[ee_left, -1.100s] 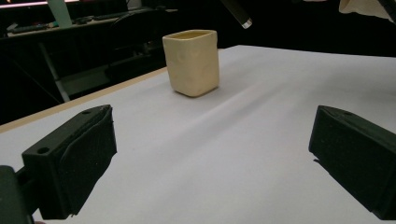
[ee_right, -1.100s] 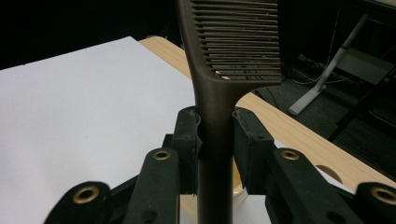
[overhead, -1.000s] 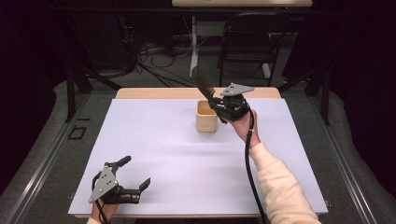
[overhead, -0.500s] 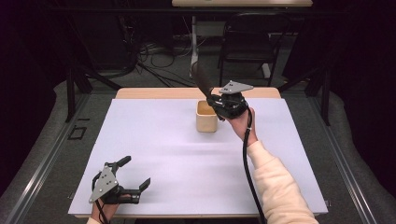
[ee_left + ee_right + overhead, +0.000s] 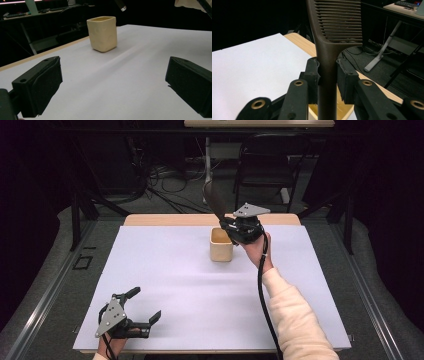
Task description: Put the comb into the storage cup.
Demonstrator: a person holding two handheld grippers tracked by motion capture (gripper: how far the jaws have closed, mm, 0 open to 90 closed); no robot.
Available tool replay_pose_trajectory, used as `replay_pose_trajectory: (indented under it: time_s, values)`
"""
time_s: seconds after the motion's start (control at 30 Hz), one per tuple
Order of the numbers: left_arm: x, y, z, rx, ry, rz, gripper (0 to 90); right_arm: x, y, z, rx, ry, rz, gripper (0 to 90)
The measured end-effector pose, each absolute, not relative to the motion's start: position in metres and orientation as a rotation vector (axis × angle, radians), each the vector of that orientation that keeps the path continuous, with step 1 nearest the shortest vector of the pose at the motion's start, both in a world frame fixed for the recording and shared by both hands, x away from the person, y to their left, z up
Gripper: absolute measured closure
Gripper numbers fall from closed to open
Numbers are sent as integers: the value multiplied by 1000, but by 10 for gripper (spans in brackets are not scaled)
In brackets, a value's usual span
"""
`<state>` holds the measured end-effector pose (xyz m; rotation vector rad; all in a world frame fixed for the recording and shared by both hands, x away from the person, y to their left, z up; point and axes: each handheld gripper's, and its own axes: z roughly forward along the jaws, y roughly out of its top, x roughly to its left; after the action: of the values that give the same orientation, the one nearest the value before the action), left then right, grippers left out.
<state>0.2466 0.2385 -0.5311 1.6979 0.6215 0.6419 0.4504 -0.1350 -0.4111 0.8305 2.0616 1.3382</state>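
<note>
Clamping a slotted spatula, the right tool hovers over the cup.

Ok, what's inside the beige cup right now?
The slotted spatula's handle runs down into the beige cup, clamped by the right gripper. The cup's bottom and the handle's end are hidden.

The room is dark, with black walls on all sides. A wooden tabletop is covered by a white sheet that catches most of the light. Grey floor runs along both sides of it. Behind the tabletop lies a tangle of cables on the floor, beside a black chair. A white desk leg rises to a pale desk at the far edge.
</note>
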Motion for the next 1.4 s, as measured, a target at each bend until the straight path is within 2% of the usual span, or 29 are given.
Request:
replay_pose_trajectory:
  time_s: [1.4]
  values:
    - [246,239,-531,1692,624,643,9,474,-120,-416,811,1967,1380,721]
